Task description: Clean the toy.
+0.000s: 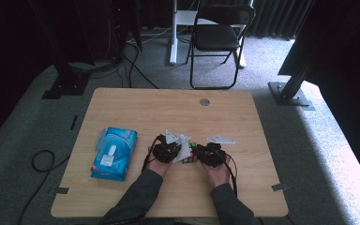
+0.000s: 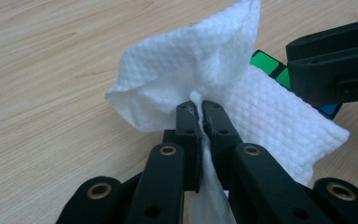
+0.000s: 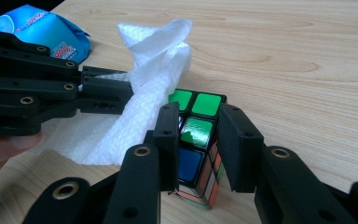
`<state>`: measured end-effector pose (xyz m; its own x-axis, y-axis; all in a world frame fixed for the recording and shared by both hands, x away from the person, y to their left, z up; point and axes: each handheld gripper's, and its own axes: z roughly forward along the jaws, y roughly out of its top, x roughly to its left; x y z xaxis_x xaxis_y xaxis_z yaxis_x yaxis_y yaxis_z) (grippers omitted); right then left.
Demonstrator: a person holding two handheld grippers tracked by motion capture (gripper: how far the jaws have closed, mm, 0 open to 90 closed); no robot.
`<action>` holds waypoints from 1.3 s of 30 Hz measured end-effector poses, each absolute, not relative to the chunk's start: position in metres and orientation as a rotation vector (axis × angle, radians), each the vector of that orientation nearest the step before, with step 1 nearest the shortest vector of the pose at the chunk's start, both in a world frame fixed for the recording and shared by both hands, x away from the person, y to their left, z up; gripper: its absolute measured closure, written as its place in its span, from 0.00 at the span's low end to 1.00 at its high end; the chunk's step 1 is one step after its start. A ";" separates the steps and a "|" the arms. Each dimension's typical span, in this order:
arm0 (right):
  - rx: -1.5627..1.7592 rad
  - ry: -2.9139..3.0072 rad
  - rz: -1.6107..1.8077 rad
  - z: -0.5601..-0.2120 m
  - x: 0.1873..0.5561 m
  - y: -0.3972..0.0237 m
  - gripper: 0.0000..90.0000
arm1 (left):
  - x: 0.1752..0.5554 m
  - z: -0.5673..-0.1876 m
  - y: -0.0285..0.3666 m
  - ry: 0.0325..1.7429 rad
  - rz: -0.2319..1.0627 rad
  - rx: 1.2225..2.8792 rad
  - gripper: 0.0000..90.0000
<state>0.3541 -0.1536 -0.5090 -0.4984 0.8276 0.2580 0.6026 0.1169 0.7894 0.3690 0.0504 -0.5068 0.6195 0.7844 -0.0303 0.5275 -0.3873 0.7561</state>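
A white wet wipe [image 2: 205, 70] is pinched between the pads of my left gripper [image 2: 199, 108], which is shut on it; the cloth drapes against a colourful puzzle cube [image 3: 196, 135]. My right gripper [image 3: 198, 119] is shut on that cube, one jaw on each side, with green tiles on top and a blue tile facing the camera. In the high view both grippers [image 1: 166, 151] [image 1: 211, 153] meet at the table's middle with the wipe [image 1: 183, 146] and cube [image 1: 191, 153] between them. The cube's far side is hidden by the wipe.
A blue pack of wet wipes [image 1: 115, 152] lies on the wooden table [image 1: 136, 103] to the left of my left hand. A folding chair [image 1: 218, 37] and black frame legs stand on the carpet beyond the table's far edge.
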 end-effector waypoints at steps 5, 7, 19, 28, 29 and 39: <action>1.416 2.148 1.324 -0.509 0.354 -0.154 0.77 | 0.370 -0.510 0.052 1.041 0.426 2.090 0.96; 1.417 2.148 1.324 -0.509 0.354 -0.154 0.77 | 0.371 -0.514 0.051 1.051 0.418 2.106 0.96; 1.418 2.144 1.327 -0.509 0.354 -0.154 0.77 | 0.371 -0.537 0.045 1.066 0.422 2.165 0.96; 1.419 2.143 1.328 -0.509 0.354 -0.154 0.77 | 0.371 -0.536 0.048 1.070 0.418 2.155 0.96; 1.419 2.142 1.328 -0.510 0.354 -0.154 0.77 | 0.371 -0.536 0.050 1.073 0.414 2.151 0.96; 1.417 2.135 1.337 -0.510 0.353 -0.154 0.77 | 0.364 -0.523 0.074 1.084 0.419 2.079 0.96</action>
